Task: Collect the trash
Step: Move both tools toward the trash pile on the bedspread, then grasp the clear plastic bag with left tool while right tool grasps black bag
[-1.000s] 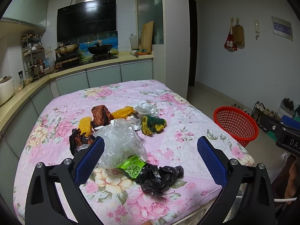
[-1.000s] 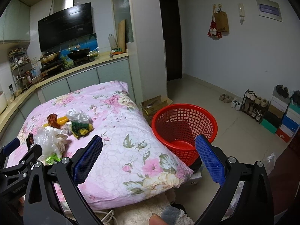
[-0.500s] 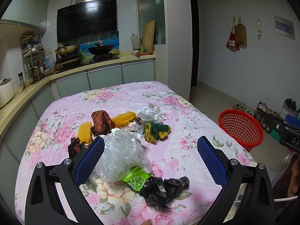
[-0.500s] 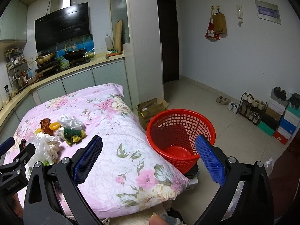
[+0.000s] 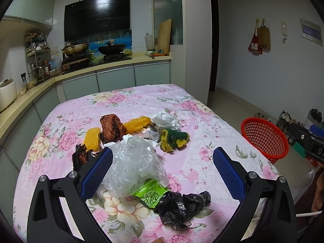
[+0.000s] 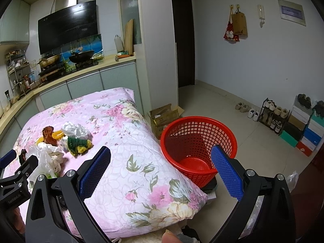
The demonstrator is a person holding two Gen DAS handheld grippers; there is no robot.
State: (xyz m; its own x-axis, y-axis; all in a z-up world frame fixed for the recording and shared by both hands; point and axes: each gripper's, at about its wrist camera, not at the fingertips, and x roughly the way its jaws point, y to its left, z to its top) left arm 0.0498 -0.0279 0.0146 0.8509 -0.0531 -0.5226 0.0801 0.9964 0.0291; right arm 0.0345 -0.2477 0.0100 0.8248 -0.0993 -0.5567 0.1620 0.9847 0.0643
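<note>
On floral cover (image 5: 129, 101): yellow corn-shaped piece (image 5: 92, 139) long axis pointing away; both grippers' jaws wide apart, empty.

Right gripper (image 6: 161, 169) held wide apart, its blue-padded fingers (image 6: 95, 173) framing the near corner of a pink floral quilt (image 6: 129, 162) and a red mesh basket (image 6: 199, 147) on the tiled floor beside it. Crumpled trash (image 6: 76, 139) lies on the quilt at left. The left gripper (image 6: 18, 174) shows at the left edge.
</note>
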